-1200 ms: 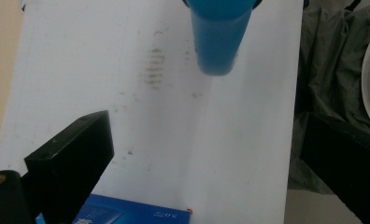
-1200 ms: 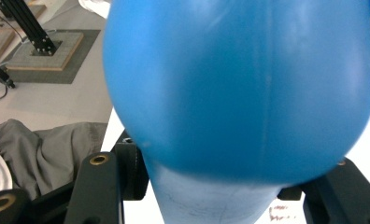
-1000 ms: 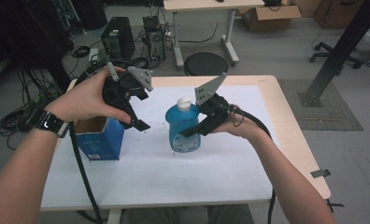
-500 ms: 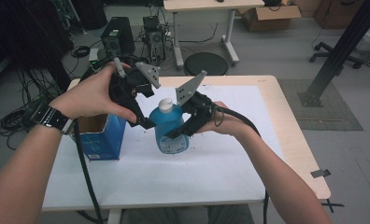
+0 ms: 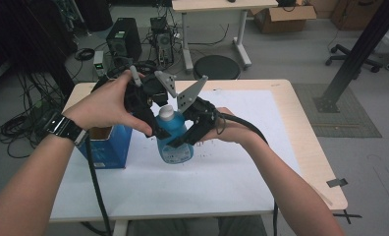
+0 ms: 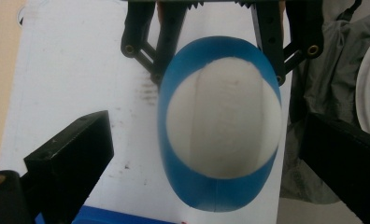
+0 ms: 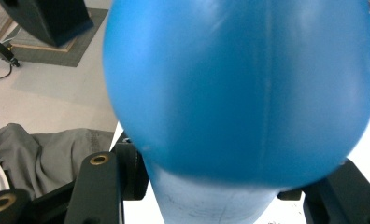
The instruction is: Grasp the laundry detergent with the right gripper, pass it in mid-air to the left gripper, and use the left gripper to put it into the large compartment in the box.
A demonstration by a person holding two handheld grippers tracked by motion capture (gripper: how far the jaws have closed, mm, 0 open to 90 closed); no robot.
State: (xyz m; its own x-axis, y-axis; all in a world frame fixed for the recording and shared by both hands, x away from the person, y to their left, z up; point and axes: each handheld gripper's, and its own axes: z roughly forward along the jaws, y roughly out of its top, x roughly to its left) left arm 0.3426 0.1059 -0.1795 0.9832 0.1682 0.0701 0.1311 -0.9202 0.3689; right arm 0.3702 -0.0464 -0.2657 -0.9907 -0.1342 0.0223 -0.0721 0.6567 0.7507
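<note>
Gripping one blue bottle [image 5: 175, 137] at its lower body, right gripper [image 5: 180, 140] closed on it, jaws pressed against both flanks, bottle lifted clear of the white paper sheet [image 5: 241, 162] and tilted slightly. Seen from the right gripper view as one rounded blue shoulder [image 7: 239, 88] bulging over the paler label area, a black jaw on either side. One white cap [image 5: 166, 112] on top of the bottle, one only.

Hovering directly over that cap, left gripper [image 5: 155, 125], jaws spread wide, one to each side of the bottle and neither touching it; from the left gripper view, white cap [image 6: 223, 116] centred in a blue ring, wide gaps to both black jaws [no contact]. Beyond the bottle in that view, the other gripper's two jaws clamped on the bottle's sides.

Counted around the bottle: two grippers, two hands, one wristwatch [image 5: 65, 129] on the left wrist, well to the left of the bottle. One blue cardboard box [image 5: 104, 147], open-topped, standing just left of the bottle on the paper. One paper sheet beneath the bottle, on one wooden table [image 5: 310, 147]. Two grey three-cornered plates above the bottle, nearly meeting over the cap. One round black stool [image 5: 217, 66] on the floor beyond the bottle, past the table's far edge.
</note>
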